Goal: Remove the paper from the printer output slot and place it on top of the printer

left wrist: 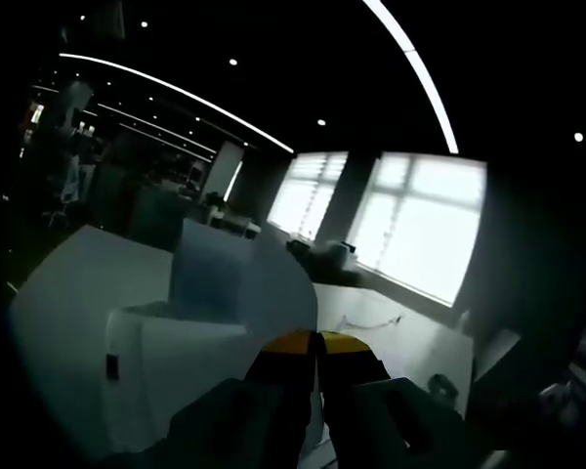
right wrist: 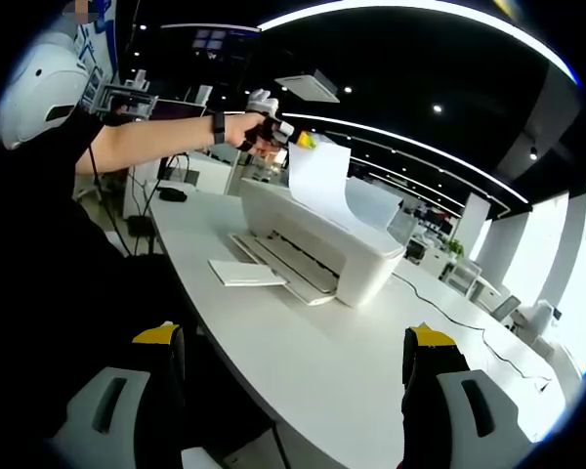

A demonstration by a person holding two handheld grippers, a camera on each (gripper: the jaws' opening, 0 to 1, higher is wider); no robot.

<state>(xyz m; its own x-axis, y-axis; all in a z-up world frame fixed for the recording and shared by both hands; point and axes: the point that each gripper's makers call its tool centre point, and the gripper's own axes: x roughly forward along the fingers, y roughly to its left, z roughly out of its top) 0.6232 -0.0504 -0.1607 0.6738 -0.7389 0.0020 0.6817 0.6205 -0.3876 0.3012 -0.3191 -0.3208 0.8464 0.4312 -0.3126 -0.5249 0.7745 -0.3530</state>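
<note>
L gripper (left wrist: 315,344) clamped on paper (right wrist: 322,176) edge, sheet held up curling over printer (right wrist: 317,234) top, 11 o'clock in right view; R gripper (right wrist: 298,357) gaping, idle; thin, floppy, tears easy, best pinched at edge

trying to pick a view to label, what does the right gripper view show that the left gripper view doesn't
Right gripper view alone: the whole white printer on the table, its front tray, a person's arm holding the left gripper, and the right gripper open. Left gripper view alone: bright windows and the left gripper's yellow-tipped fingers closed on the paper. Both: the paper above the printer.
</note>
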